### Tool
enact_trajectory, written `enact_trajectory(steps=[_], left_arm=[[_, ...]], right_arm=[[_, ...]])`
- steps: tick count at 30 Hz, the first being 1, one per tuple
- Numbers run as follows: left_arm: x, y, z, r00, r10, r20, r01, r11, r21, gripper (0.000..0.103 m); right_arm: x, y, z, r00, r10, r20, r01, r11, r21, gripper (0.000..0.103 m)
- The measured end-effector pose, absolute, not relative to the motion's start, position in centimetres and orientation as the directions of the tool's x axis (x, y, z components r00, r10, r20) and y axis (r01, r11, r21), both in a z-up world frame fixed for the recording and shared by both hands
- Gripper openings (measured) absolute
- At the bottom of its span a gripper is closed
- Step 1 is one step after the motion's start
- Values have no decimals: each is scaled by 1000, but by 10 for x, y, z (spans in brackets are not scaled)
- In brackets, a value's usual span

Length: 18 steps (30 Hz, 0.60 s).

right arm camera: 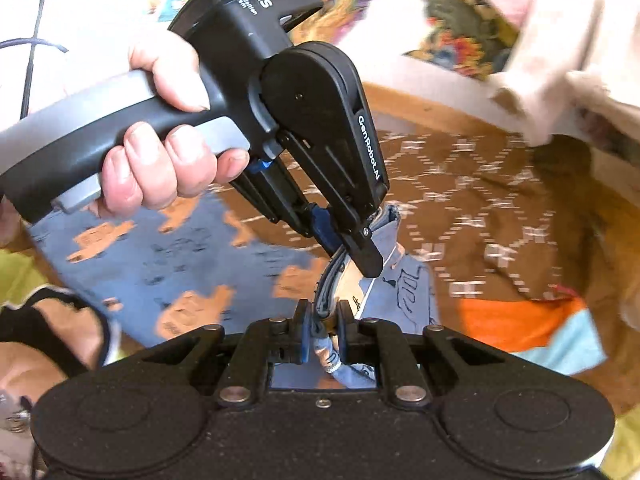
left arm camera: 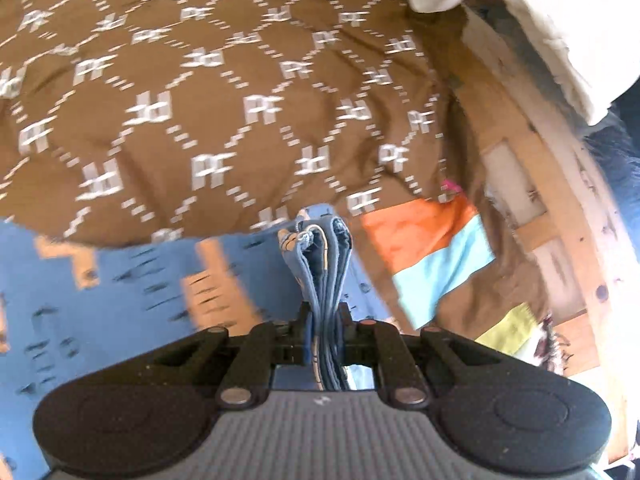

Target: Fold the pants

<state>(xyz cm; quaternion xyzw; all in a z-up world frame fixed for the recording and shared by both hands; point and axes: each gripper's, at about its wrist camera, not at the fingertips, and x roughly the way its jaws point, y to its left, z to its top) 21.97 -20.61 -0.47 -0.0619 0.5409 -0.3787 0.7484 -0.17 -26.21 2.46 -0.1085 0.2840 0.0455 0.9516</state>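
The pants [left arm camera: 132,280] are blue with orange bear prints and lie over a brown patterned bed cover [left arm camera: 224,92]. My left gripper [left arm camera: 325,312] is shut on a bunched, layered edge of the pants, which stands up between its fingers. In the right wrist view the pants [right arm camera: 168,256] spread to the left, and my right gripper [right arm camera: 324,312] is shut on a folded edge of them. The left gripper [right arm camera: 352,252], held by a hand, pinches the same bunch just beyond my right one.
An orange and light-blue cloth [left arm camera: 432,248] lies on the cover to the right. A wooden bed frame [left arm camera: 560,216] runs along the right side. Cream fabric [left arm camera: 560,24] hangs at the upper right. The brown cover [right arm camera: 480,208] stretches beyond the pants.
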Motion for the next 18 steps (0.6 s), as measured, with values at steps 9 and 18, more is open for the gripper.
enact_trajectory(steps=[9, 18], left_arm=[[230, -147, -32, 145, -603, -785, 435, 751, -497, 12], [237, -133, -54, 114, -648, -753, 420, 718, -555, 12]], right_arm=[[15, -216, 8, 764, 144, -629, -278, 953, -119, 14], [26, -200, -10, 707, 126, -696, -282, 953, -114, 14]])
